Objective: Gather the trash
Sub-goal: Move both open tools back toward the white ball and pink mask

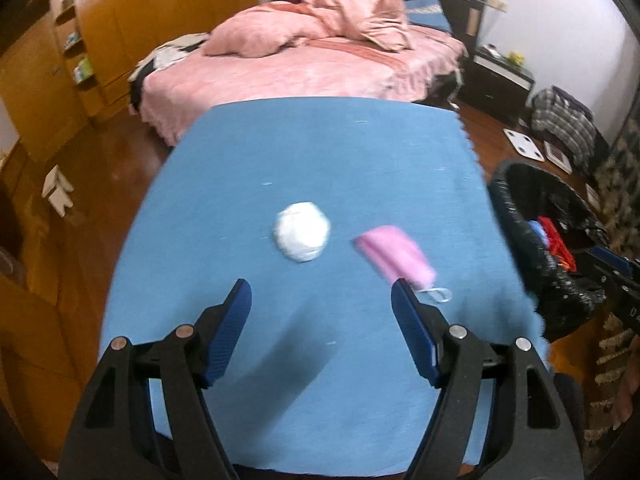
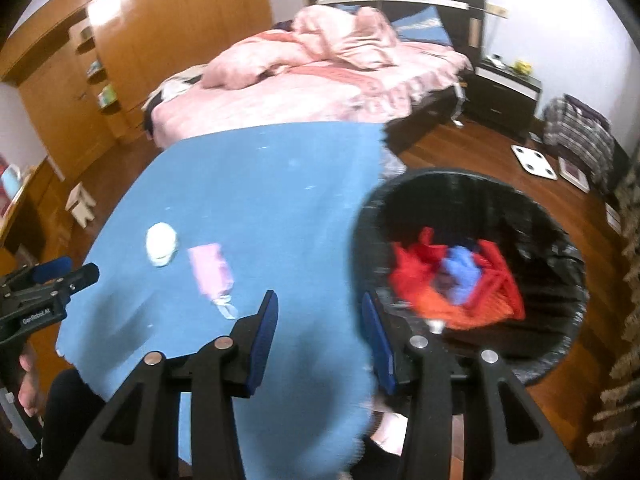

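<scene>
A crumpled white paper ball (image 1: 303, 237) (image 2: 161, 243) and a pink face mask (image 1: 395, 255) (image 2: 211, 274) lie on the blue cloth-covered table (image 1: 320, 152) (image 2: 260, 184). My left gripper (image 1: 322, 294) hangs open just short of both, with nothing between its fingers; its right fingertip overlaps the mask's near end. A black-lined trash bin (image 2: 468, 272) (image 1: 536, 248) stands off the table's right side, holding red and blue scraps (image 2: 460, 276). Over the table's right edge beside the bin, my right gripper (image 2: 318, 304) is open and empty. The left gripper (image 2: 60, 272) also shows at the far left of the right wrist view.
A bed with pink bedding (image 1: 304, 64) stands behind the table. Wooden wardrobes (image 1: 120, 20) line the left wall. A dark nightstand (image 1: 500, 76), a plaid bundle (image 1: 564, 120) and a white scale (image 1: 524, 144) sit on the wooden floor at right. A small white stool (image 1: 58, 194) stands at left.
</scene>
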`<act>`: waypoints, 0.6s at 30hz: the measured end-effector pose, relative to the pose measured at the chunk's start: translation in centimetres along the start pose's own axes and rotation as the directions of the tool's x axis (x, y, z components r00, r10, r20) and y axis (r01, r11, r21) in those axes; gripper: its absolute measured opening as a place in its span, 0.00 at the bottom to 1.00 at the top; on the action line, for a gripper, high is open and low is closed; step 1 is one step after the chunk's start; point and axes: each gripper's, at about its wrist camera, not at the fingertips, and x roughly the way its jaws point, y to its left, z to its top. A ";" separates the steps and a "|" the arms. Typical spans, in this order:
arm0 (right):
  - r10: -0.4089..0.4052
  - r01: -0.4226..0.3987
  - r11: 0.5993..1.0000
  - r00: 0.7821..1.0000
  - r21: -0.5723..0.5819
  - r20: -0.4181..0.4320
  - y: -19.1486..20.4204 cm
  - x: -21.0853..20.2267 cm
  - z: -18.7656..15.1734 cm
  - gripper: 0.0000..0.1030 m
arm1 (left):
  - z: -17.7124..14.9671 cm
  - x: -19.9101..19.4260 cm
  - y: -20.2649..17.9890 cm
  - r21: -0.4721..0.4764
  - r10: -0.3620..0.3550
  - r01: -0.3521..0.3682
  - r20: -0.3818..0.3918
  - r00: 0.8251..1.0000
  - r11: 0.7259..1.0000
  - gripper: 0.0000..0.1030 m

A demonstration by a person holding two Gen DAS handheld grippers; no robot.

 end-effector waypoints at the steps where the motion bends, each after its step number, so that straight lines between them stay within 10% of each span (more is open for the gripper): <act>1: 0.010 -0.010 1.000 1.000 -0.012 -0.005 1.1 0.4 0.0 0.42 | -0.3 -0.1 0.7 -0.009 0.004 -0.004 0.000 1.000 1.000 0.69; 18: 0.046 -0.054 0.992 0.996 -0.115 -0.072 10.9 7.0 0.4 0.42 | -2.0 2.5 6.8 -0.104 -0.023 0.021 -0.023 0.999 0.994 0.68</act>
